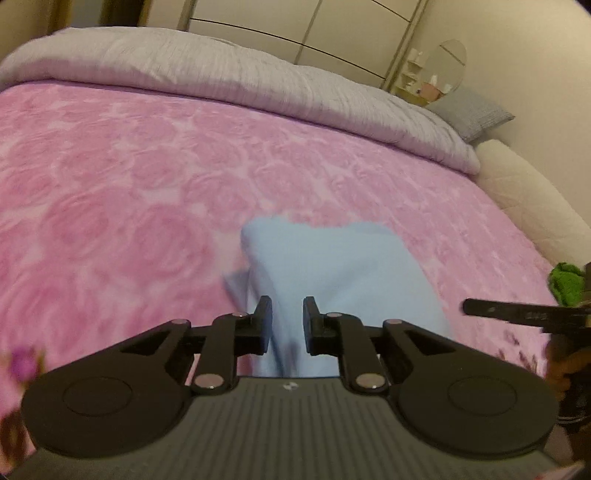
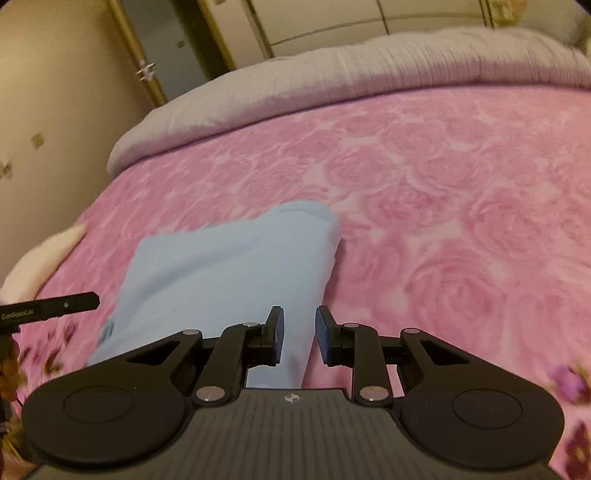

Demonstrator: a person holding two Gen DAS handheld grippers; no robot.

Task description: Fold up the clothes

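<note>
A light blue garment point(image 1: 332, 266) lies folded in a rough rectangle on the pink rose-patterned blanket point(image 1: 129, 184). It also shows in the right wrist view point(image 2: 229, 266). My left gripper point(image 1: 287, 325) is open, its fingers just above the garment's near left part, with nothing between them. My right gripper point(image 2: 298, 334) is open too, over the garment's near right edge, holding nothing. The right gripper's finger point(image 1: 517, 314) shows at the right of the left wrist view, and the left gripper's finger point(image 2: 51, 308) at the left of the right wrist view.
A grey quilt point(image 1: 221, 74) lies rolled along the far side of the bed. A green cloth point(image 1: 567, 282) sits at the bed's right edge, next to a cream padded bed frame point(image 1: 528, 199). Wardrobe doors point(image 1: 332, 26) stand behind the bed.
</note>
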